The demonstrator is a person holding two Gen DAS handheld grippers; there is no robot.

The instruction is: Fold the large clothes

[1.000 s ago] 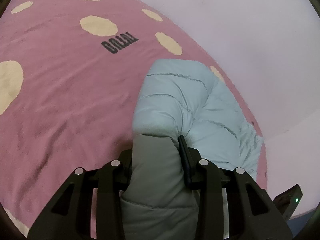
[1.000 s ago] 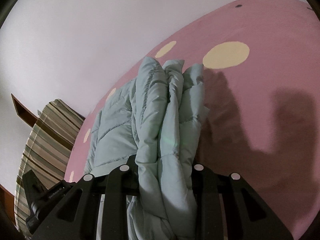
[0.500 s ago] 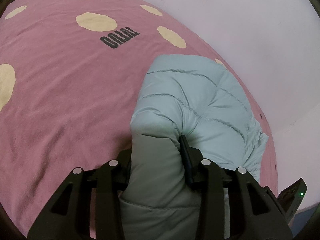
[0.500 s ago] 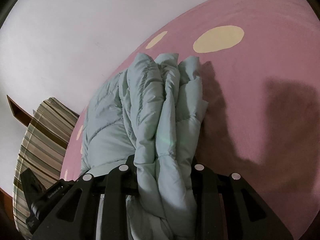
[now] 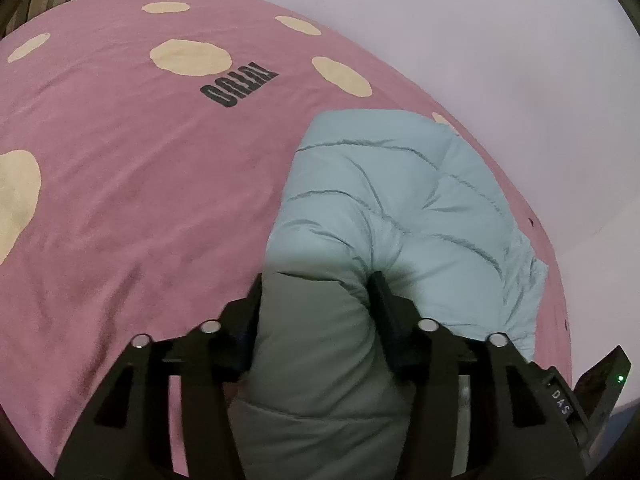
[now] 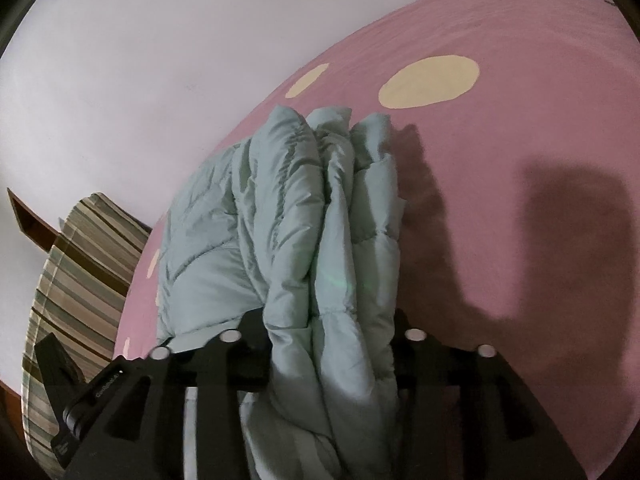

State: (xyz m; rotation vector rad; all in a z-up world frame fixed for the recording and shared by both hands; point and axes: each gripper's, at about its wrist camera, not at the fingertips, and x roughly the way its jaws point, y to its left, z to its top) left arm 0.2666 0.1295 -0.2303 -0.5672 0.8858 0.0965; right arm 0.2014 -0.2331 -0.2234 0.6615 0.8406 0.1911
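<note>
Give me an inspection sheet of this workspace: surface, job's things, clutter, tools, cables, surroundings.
Surface: pink bedspread with cream dots and dark printed lettering, lightly wrinkled.
Job's things: pale blue quilted jacket, bunched in thick folds, lying on the bedspread near its wall-side edge.
Clutter: nothing seen.
Tools: left tool has a thick roll of jacket between its fingers, jaws opening; right tool has several stacked layers of the jacket between its fingers, jaws opening. Whether the pads still press cannot be told.
Cables: nothing seen.
Surroundings: plain white wall beside the bed; striped fabric at the bed's end; a brown wooden edge beyond it.
</note>
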